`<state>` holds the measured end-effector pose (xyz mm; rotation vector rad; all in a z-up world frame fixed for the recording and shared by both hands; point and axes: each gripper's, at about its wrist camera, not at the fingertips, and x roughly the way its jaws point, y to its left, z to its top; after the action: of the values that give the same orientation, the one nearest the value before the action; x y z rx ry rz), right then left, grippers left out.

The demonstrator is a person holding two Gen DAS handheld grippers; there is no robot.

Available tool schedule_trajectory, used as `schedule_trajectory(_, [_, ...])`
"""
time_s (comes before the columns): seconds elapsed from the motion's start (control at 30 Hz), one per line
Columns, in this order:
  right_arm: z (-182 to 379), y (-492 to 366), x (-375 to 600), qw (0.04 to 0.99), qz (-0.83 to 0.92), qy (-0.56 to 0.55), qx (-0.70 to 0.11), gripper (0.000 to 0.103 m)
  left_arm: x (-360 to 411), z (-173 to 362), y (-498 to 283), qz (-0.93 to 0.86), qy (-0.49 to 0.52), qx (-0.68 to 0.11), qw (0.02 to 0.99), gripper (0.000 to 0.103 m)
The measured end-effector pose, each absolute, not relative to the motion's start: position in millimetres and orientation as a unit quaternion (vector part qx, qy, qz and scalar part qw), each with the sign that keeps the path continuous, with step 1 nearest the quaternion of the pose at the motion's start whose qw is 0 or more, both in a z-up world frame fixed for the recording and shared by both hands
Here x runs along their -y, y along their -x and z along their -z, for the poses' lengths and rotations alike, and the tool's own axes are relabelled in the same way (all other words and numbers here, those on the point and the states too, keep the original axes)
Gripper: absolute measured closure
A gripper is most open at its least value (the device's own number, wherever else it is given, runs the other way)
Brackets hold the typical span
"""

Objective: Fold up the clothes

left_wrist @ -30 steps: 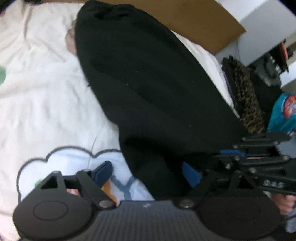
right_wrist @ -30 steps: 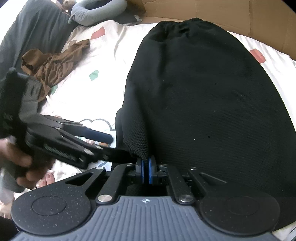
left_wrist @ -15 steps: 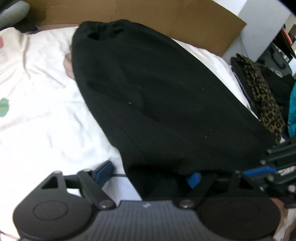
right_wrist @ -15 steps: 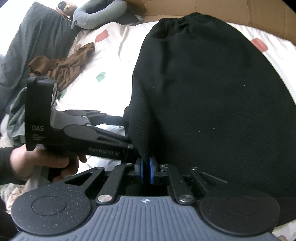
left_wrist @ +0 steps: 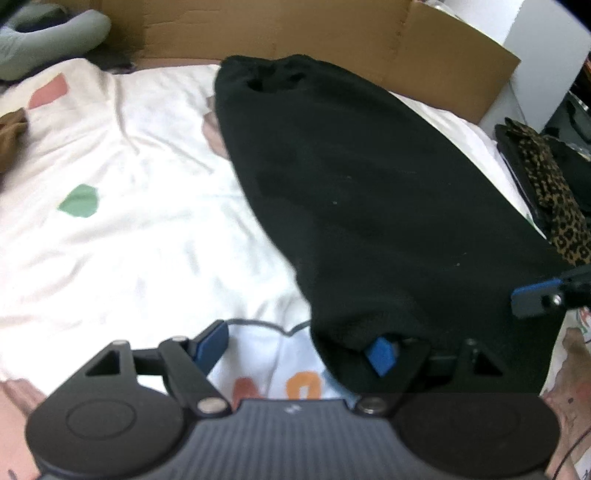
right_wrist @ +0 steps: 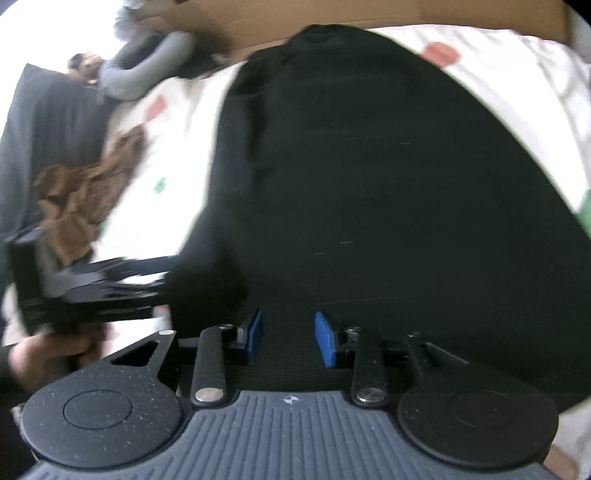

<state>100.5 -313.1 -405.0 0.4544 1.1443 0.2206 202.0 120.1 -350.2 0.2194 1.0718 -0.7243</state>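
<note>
The left gripper [left_wrist: 297, 349] is wide open at the near end of the black clothes [left_wrist: 369, 206]. The right gripper [right_wrist: 290, 338] is open too, over it. The clothes stretch away toward the cardboard [left_wrist: 295, 29]. White sheet [left_wrist: 140, 236] lies bare on the left.

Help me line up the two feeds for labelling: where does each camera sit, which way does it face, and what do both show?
Left wrist: sits on the left hand-held gripper, looking along its open fingers over the black garment on the white sheet; no hand shows clearly.
Right wrist: sits on the right hand-held gripper, facing the garment; a hand holds the left gripper at left.
Shared: garment, sheet, cardboard, brown cloth, each other's gripper.
</note>
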Motion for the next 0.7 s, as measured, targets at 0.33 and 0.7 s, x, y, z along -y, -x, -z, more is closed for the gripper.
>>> schedule_trajectory(0.33, [423, -104, 316, 0.815, -0.048, -0.156, -0.556, 0.066, -137, 347, -192, 0.34, -0.09, -0.5, 0.792, 0.029])
schedule_trajectory(0.7, [427, -105, 314, 0.817, -0.05, -0.148, -0.555, 0.066, -117, 355, -198, 0.367, -0.076, -0.502, 0.78, 0.078])
